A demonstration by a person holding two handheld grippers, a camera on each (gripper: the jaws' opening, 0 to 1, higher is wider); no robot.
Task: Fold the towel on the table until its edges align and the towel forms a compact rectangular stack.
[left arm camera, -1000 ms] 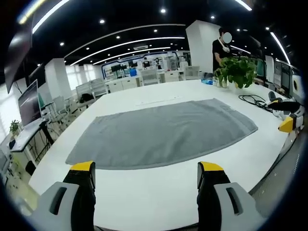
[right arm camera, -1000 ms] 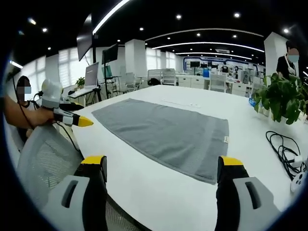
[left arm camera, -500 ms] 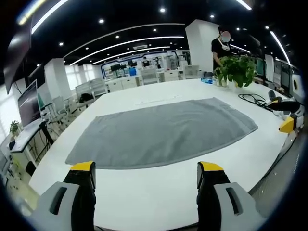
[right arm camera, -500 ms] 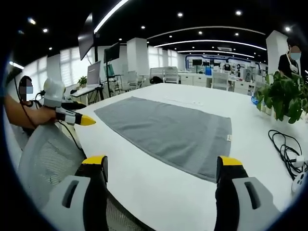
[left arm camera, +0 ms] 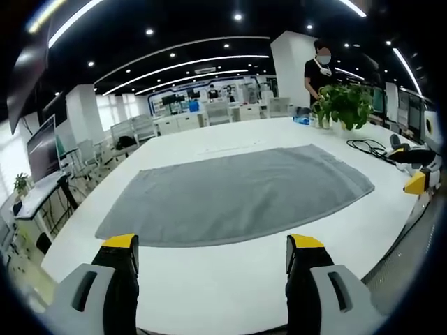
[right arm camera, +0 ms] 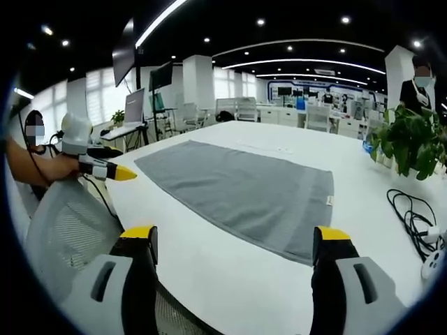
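Towel: the grey towel (left arm camera: 237, 192) lies flat and unfolded in one layer on the white bench (left arm camera: 209, 279); no fold made yet, by our reading.
Left gripper: our left gripper (left arm camera: 213, 255) hovers short of the towel's near long edge, jaws released and holding nothing.
Right gripper: our right gripper (right arm camera: 234, 244) hangs off the bench's near side, facing a towel corner, jaws spread wide, nothing between them.
Step in hand: we judge it to be the approach for the first pinch.
Doing it well: we should take two corners of one edge, lift both together, and lay that edge squarely on the opposite one.
Edges: the towel's near edge sits close to the bench edge; the small tag (right arm camera: 328, 202) marks its right short edge.
Open room: bare bench lies beyond the towel; a potted plant (right arm camera: 408, 143) and black cables (right arm camera: 412, 216) stand to the right, well apart.
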